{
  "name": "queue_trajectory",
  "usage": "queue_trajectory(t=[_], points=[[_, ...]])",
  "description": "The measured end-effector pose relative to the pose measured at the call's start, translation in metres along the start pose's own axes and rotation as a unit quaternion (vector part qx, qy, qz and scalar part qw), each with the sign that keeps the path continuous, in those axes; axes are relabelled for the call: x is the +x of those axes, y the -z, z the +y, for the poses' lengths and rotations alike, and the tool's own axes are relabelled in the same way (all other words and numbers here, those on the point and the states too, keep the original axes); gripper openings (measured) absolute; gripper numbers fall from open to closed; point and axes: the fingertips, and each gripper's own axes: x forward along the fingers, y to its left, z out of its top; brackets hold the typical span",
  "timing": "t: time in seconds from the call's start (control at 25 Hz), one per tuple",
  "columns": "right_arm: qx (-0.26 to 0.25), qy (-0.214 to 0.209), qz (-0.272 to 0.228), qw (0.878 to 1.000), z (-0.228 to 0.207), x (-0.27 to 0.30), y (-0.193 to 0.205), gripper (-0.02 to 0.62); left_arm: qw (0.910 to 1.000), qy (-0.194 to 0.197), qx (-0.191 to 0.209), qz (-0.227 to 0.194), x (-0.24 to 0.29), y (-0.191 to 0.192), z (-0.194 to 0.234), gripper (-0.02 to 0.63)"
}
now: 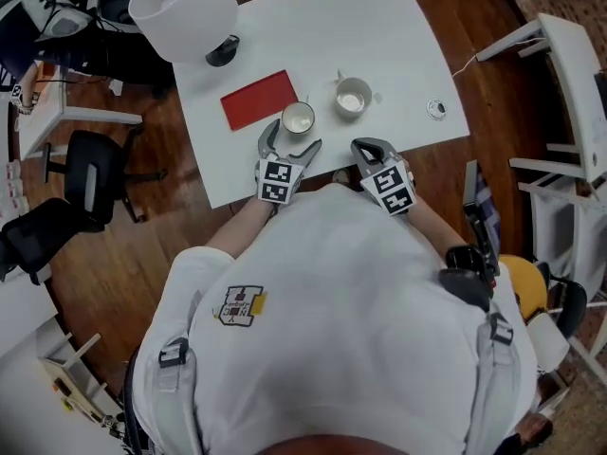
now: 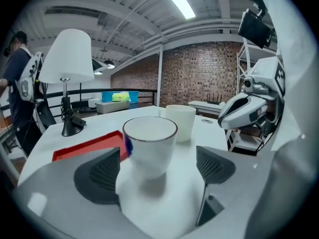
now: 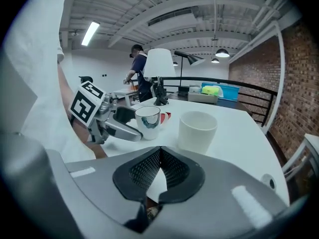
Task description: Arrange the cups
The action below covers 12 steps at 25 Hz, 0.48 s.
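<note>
The wooden floor runs round a white surface with rounded corners, its near edge lying just under the two hand-held grippers and against the person's white shirt. One lamp stands at the far left corner, its white shade overhanging that edge. One flat red mat lies towards the left side, well in from the edges. The left hand-held gripper reaches in over the near edge with its jaws spread wide. The dark-rimmed cup stands between them, with a gap at each pad in the left gripper view. The right hand-held gripper sits just beside it at the same edge, jaws pressed together with nothing between them. There are two cups. The dark-rimmed cup stands near the front edge, just beside the mat's near right corner. The plain white cup stands near it on the right, a little further in, and the two do not touch. One small round fitting sits close to the right edge. Bare white surface lies open behind both cups to the far edge, and between the plain cup and the fitting. To the left, the mat narrows the free room.
</note>
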Motion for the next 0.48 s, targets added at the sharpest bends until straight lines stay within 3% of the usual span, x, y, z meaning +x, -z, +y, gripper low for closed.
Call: queue_trajectory(t=[0.16,0.32,0.4,0.48], points=[[-0.038,-0.02,0.009,0.999,-0.001,0.003,-0.004,0.0,0.9998,-0.011,0.014,-0.004,0.022,-0.015,0.008,0.491],[-0.044,-0.029,0.013,0.998,-0.004,0.009,-0.007,0.0,0.9989,-0.024,0.041,0.001,0.033,-0.025,0.017,0.489],[-0.041,-0.03,0.011,0.999,-0.006,0.01,-0.01,0.0,0.9982,-0.03,0.053,0.003,0.033,-0.027,0.019,0.414],[-0.038,-0.027,0.009,0.999,-0.008,0.01,-0.01,0.0,0.9982,-0.03,0.052,0.003,0.031,-0.026,0.017,0.413]])
